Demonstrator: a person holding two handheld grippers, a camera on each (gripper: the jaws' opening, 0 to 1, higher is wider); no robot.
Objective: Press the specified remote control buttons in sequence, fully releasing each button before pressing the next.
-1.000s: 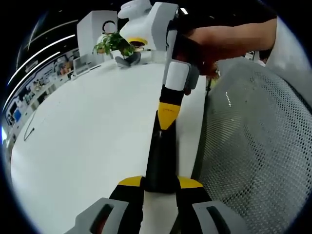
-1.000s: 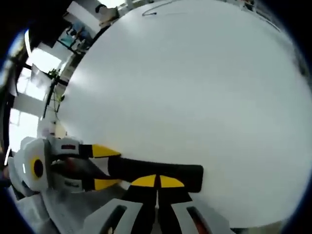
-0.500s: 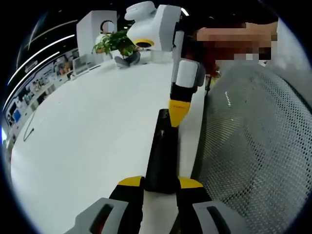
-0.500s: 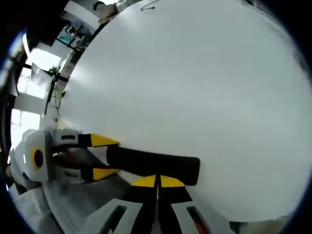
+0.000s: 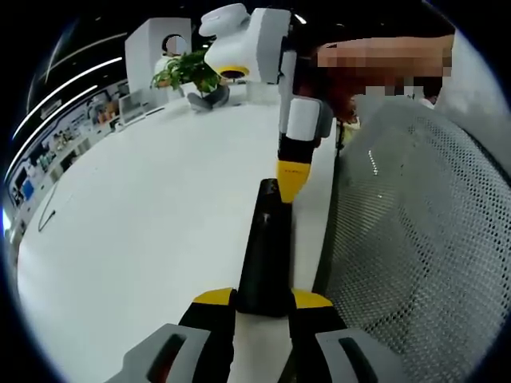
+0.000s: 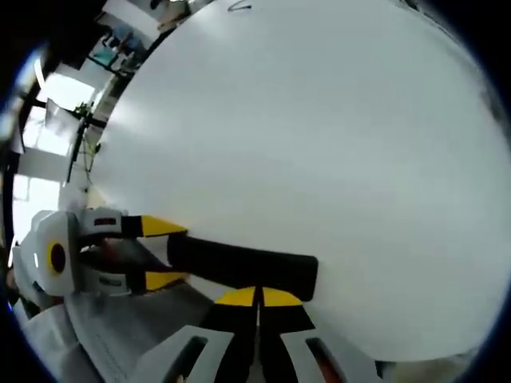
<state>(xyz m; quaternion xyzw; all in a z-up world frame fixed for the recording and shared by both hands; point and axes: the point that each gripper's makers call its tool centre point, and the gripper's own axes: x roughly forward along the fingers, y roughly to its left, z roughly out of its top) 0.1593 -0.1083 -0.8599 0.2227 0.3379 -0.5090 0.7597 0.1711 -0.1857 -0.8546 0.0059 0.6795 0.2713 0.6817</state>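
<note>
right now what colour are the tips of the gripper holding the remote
Yellow, on the left gripper, clamped on the black remote; clearest in the left gripper view.

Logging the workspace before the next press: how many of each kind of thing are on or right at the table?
Remote control: 1
Gripper: 2, left gripper clamped on the remote's near end, right gripper shut with its tip over the far end
Potted plant: 1
Mesh chair back: 1
White table: 1
Total: 6
</note>
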